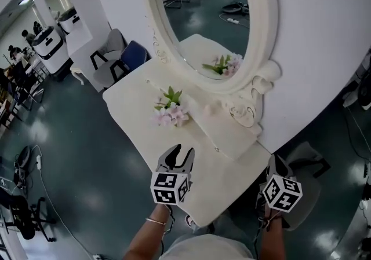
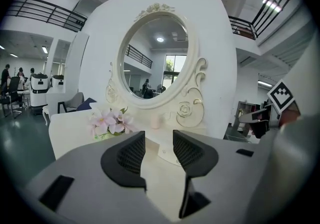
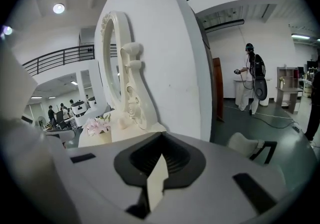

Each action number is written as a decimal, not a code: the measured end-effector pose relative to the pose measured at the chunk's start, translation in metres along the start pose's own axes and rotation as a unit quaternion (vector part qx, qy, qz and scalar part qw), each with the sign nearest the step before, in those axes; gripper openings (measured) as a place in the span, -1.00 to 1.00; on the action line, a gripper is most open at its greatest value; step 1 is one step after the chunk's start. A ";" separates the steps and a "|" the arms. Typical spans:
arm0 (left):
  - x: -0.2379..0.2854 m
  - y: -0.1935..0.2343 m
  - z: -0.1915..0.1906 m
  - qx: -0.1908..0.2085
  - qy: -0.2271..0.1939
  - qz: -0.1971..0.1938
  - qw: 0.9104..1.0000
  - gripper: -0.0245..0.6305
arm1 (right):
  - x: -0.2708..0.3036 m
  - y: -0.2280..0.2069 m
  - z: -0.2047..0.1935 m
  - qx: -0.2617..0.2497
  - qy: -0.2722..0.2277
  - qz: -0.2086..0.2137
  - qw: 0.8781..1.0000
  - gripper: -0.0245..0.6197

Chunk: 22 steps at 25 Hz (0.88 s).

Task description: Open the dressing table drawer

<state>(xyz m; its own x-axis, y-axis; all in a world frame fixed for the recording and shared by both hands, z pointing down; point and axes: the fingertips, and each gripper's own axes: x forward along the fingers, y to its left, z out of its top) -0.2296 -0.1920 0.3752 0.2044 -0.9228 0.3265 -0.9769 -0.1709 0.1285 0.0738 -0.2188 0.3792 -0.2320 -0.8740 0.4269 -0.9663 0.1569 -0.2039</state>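
Note:
A cream dressing table (image 1: 139, 120) carries an oval mirror (image 1: 211, 15) and a low drawer unit (image 1: 229, 137) under it. The drawer front (image 2: 167, 150), with a small knob, looks closed. My left gripper (image 1: 179, 154) hovers open over the table's near part, short of the drawer, with nothing between its jaws (image 2: 159, 138). My right gripper (image 1: 273, 164) hangs by the table's right corner, beside the mirror's carved foot (image 3: 132, 103). Its jaws are together (image 3: 161, 139) and hold nothing.
A bunch of pink flowers (image 1: 170, 111) stands on the tabletop left of the drawer unit. Chairs (image 1: 119, 59) stand behind the table's left end, another chair (image 1: 307, 160) at its right. A white wall (image 1: 324, 50) backs the mirror. A person (image 3: 250, 76) stands far right.

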 end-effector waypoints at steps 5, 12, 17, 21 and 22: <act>0.013 -0.009 -0.019 0.009 0.024 -0.011 1.000 -0.39 | 0.007 -0.010 -0.024 0.013 0.023 -0.003 1.000 -0.90; 0.038 -0.022 -0.059 0.020 0.065 -0.034 0.997 -0.39 | 0.022 -0.024 -0.064 0.030 0.062 -0.005 0.998 -0.90; 0.051 -0.029 -0.087 0.036 0.089 -0.053 0.994 -0.39 | 0.027 -0.030 -0.093 0.042 0.086 -0.012 0.995 -0.90; 0.061 -0.031 -0.105 0.049 0.104 -0.062 0.991 -0.39 | 0.030 -0.033 -0.112 0.050 0.103 -0.018 0.993 -0.90; 0.063 -0.031 -0.108 0.052 0.106 -0.064 0.991 -0.39 | 0.030 -0.034 -0.116 0.052 0.106 -0.019 0.993 -0.90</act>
<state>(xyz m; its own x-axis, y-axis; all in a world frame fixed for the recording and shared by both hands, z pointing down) -0.1794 -0.2074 0.4927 0.3249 -0.8002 0.5040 -0.9410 -0.3270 0.0874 0.0868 -0.1967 0.5008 -0.2238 -0.7607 0.6094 -0.9607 0.0670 -0.2693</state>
